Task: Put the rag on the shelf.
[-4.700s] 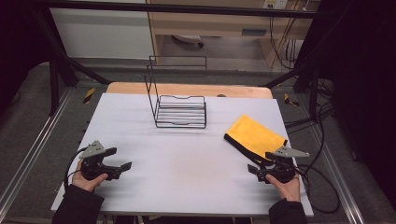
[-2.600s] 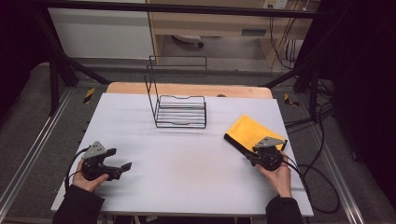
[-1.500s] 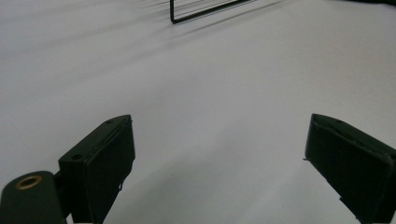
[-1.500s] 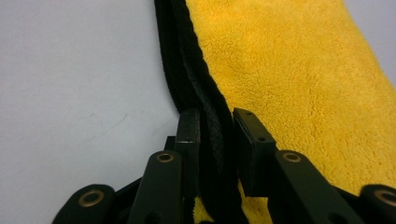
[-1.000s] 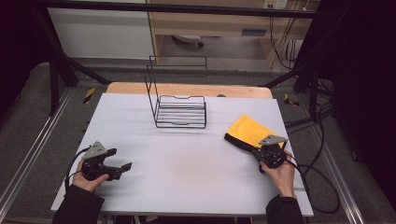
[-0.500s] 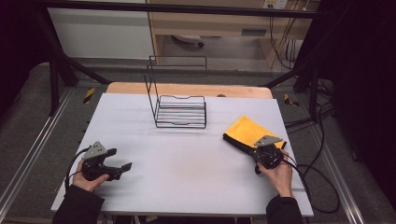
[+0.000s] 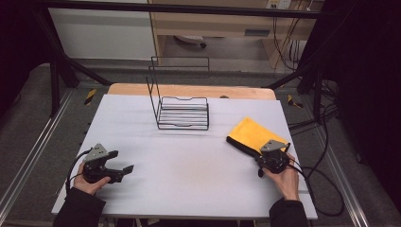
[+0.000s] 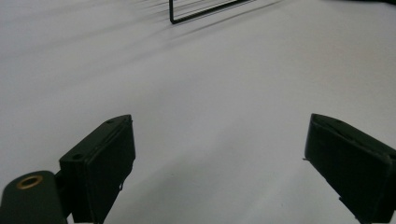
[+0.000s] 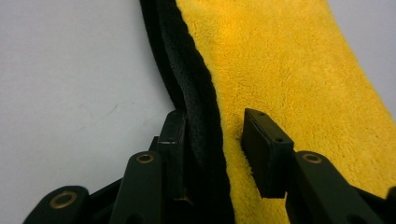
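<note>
A white rectangular tabletop [image 7: 189,161] carries a black wire rack [image 7: 182,106] with an upright back frame toward its far middle, and a folded yellow plush cloth with a black edge [image 7: 253,133] on the right side, well apart from the rack; the cloth lies flat with its dark edge turned toward the table's centre.

The right gripper [image 7: 270,152], held in the person's right hand [image 7: 286,177], sits at the near corner of the cloth; in the right gripper view its jaws straddle the black edge [image 9: 196,107] of the cloth [image 9: 289,74], one jaw on the bare tabletop side pressed against that edge, the other lying on the yellow pile with a small gap left between it and the fold; the jaws are partly closed around the edge, not yet pinched tight.

The left gripper [image 7: 124,171], in the left hand [image 7: 87,182], rests low at the near left of the tabletop, pointing toward the centre, well apart from rack and cloth; in the left gripper view its jaws stand wide apart over the bare white surface [image 8: 210,107], with a corner of the wire rack [image 8: 205,11] at the top.
</note>
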Demonstrator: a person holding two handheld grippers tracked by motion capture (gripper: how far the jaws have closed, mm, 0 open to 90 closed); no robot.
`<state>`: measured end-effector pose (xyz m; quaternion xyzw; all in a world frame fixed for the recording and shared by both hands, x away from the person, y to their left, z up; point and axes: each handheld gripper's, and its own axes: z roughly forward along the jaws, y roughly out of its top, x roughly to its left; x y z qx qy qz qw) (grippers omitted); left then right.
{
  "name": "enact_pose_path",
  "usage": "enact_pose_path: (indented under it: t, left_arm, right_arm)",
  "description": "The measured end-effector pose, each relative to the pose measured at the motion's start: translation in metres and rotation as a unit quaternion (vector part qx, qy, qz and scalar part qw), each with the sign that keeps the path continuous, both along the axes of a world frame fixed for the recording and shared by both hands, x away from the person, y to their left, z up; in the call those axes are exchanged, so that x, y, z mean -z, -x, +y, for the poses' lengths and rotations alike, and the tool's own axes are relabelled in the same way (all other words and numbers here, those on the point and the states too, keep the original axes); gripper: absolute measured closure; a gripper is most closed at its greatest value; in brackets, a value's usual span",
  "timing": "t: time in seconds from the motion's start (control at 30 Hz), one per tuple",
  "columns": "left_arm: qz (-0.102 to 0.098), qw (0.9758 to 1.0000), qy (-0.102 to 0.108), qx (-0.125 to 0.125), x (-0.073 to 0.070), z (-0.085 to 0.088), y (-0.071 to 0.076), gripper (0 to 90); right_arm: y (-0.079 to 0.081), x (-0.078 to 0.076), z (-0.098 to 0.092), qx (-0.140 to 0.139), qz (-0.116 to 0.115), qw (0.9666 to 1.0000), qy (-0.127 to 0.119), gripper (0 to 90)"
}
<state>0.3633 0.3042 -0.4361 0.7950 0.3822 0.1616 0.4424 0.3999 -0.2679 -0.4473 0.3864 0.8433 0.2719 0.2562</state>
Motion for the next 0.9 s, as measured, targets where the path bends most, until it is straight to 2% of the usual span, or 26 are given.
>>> enact_pose_path:
  t: [0.13, 0.3, 0.33, 0.47, 0.57, 0.9]
  left_arm:
    - [0.001, 1.0000, -0.001, 0.000, 0.001, -0.001, 0.000, 8.6]
    - [0.001, 1.0000, -0.002, 0.002, 0.001, -0.002, 0.000, 8.6]
    - [0.000, 1.0000, -0.003, 0.002, 0.000, -0.001, 0.000, 8.6]
    - [0.000, 1.0000, -0.001, 0.001, 0.000, 0.000, -0.001, 8.7]
    - [0.001, 1.0000, -0.001, 0.001, 0.001, 0.000, -0.001, 8.8]
    - [-0.001, 1.0000, -0.001, 0.000, 0.000, 0.000, -0.001, 8.8]
  right_arm:
    - [-0.004, 0.002, -0.005, -0.001, 0.001, 0.9999, -0.014, 65.3]
    - [-0.003, 0.001, 0.001, 0.003, -0.002, 0.9999, 0.011, 75.8]
    - [-0.004, 0.000, 0.002, 0.011, 0.001, 0.9999, 0.009, 77.1]
    - [-0.005, -0.002, 0.001, 0.033, 0.014, 0.9992, -0.013, 79.7]
    - [-0.003, -0.007, 0.000, 0.039, 0.021, 0.9984, -0.037, 80.1]
    - [0.008, -0.025, 0.016, 0.023, 0.037, 0.9959, -0.080, 80.2]
